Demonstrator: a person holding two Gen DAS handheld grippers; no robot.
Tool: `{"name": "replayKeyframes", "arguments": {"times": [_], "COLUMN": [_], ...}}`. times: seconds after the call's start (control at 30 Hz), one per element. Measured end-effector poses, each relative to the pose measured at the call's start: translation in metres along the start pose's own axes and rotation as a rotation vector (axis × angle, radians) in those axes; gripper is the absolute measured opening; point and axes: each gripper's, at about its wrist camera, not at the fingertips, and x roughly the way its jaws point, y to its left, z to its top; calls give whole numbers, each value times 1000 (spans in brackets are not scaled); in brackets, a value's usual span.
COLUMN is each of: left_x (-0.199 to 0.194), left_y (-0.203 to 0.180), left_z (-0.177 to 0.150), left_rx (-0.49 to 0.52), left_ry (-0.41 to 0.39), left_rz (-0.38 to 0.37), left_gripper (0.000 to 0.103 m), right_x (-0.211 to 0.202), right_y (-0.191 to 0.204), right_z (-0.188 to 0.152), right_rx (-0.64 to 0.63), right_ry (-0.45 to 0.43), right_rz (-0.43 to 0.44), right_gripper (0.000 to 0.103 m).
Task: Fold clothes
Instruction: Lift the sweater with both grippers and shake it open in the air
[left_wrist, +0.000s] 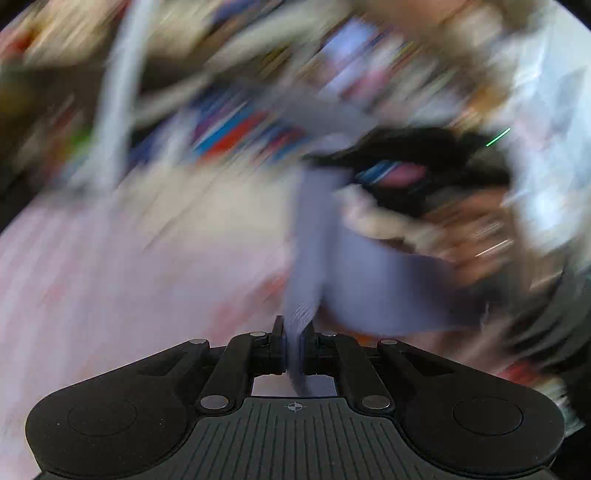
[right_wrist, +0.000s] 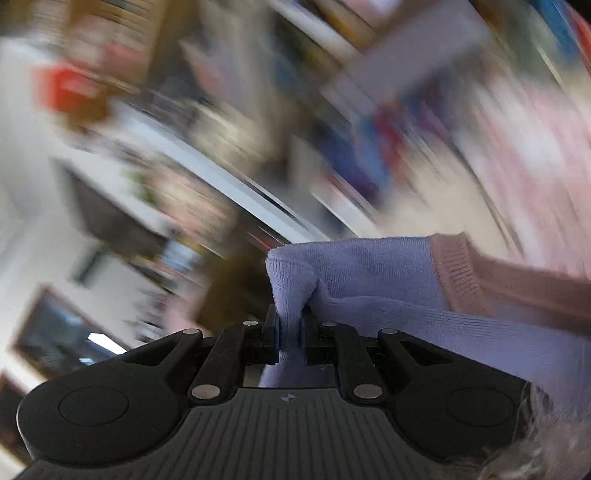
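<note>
A lavender knit garment (left_wrist: 369, 280) with a pink ribbed cuff (right_wrist: 491, 277) hangs in the air between both grippers. My left gripper (left_wrist: 294, 332) is shut on a narrow fold of the lavender cloth. My right gripper (right_wrist: 290, 325) is shut on a bunched corner of the garment (right_wrist: 354, 273), which runs off to the right. In the left wrist view the other black gripper (left_wrist: 410, 162) shows blurred at the far end of the cloth. Both views are heavily motion-blurred.
A pink striped surface (left_wrist: 92, 280) lies below on the left. Blurred shelves with colourful items (left_wrist: 240, 125) fill the background. The person's light shirt (left_wrist: 546, 147) is at the right. A white wall and a dark framed picture (right_wrist: 62, 332) are at the left of the right wrist view.
</note>
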Motion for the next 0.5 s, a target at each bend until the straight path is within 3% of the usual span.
{"name": "replayKeyframes", "arguments": {"times": [0.07, 0.13, 0.33, 0.43, 0.5], "left_x": [12, 14, 13, 11, 8], "left_y": [34, 53, 66, 79, 88], "left_z": [-24, -36, -39, -39, -39], "left_rx": [-64, -96, 3, -16, -42], "left_ry": [80, 109, 160, 164, 158], "left_rz": [72, 103, 146, 172, 193], "left_gripper": [5, 5, 5, 5, 8], "right_x": [33, 58, 122, 149, 143], "right_y": [-14, -15, 33, 43, 51], "right_z": [-27, -41, -39, -48, -59], "right_rx": [15, 16, -129, -208, -304], "right_ry": [49, 68, 58, 166, 173], "right_rz": [-104, -139, -172, -130, -149], "right_gripper": [10, 10, 11, 14, 23]}}
